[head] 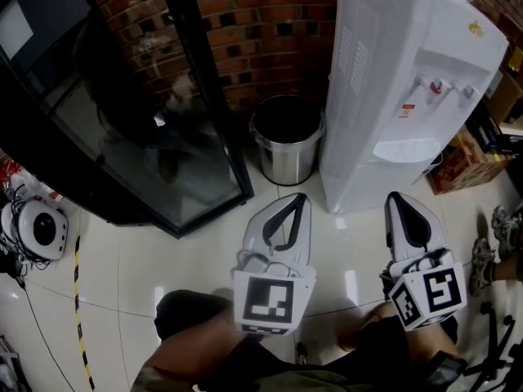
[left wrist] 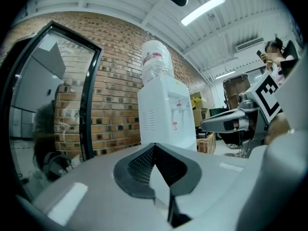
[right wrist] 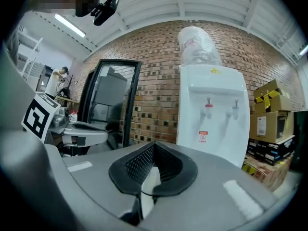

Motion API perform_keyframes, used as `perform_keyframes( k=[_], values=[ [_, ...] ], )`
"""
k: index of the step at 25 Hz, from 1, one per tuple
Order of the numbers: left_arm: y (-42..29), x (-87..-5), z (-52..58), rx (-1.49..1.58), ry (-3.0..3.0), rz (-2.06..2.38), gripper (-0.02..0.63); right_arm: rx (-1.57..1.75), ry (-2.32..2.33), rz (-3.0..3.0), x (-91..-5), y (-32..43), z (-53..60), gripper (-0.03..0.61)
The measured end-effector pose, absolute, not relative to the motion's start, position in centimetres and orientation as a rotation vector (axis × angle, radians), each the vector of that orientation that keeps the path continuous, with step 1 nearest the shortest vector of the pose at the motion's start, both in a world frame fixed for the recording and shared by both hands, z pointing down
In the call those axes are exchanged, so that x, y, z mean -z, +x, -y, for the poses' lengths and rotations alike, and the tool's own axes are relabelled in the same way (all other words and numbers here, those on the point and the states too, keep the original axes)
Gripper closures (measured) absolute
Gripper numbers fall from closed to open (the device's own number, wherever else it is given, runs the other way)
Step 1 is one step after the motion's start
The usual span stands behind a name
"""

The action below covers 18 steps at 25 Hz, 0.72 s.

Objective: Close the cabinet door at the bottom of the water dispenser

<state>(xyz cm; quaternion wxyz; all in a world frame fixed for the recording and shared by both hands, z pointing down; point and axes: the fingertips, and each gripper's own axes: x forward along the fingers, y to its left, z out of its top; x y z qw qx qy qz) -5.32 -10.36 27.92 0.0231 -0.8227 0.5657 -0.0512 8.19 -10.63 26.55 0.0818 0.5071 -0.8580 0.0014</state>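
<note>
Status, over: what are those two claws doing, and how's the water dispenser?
Left gripper and right gripper shut, empty. Water dispenser ahead, untouched; bottom door out of sight. Steel bin beside it.

Seen from steeply above in the head view, the water dispenser [head: 380,80] shows its lower front so foreshortened that the cabinet door cannot be made out, open or shut, and its top runs off the upper edge. The grey body of the left hand-held gripper [left wrist: 155,147] covers the dispenser's base in its own view, as the right hand-held gripper [right wrist: 153,146] does in its view. The red label [right wrist: 203,137] is too small to read. The cardboard boxes [right wrist: 272,124] are cut by the right edge, and the metal bin [head: 286,163] is dark inside.
</note>
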Motion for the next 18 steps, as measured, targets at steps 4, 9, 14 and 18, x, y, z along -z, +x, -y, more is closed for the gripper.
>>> perform_keyframes(
  k=[4,9,14,18],
  values=[
    [-5.3,-27.8,10.2,0.151,-2.544,-1.753,0.614,-0.018,1.481,2.549,-27.3,7.6,10.2,0.578],
    [-4.7,-28.1,10.1,0.173,-2.546,-1.741,0.614,-0.015,1.467,2.533,-27.8,7.6,10.1,0.578],
    [-4.4,-28.2,10.3,0.18,-2.548,-1.737,0.614,-0.018,1.471,2.542,-27.6,7.7,10.2,0.578],
    [-4.1,-28.3,10.3,0.166,-2.555,-1.741,0.614,-0.022,1.467,2.547,-27.7,7.7,10.3,0.578]
  ],
)
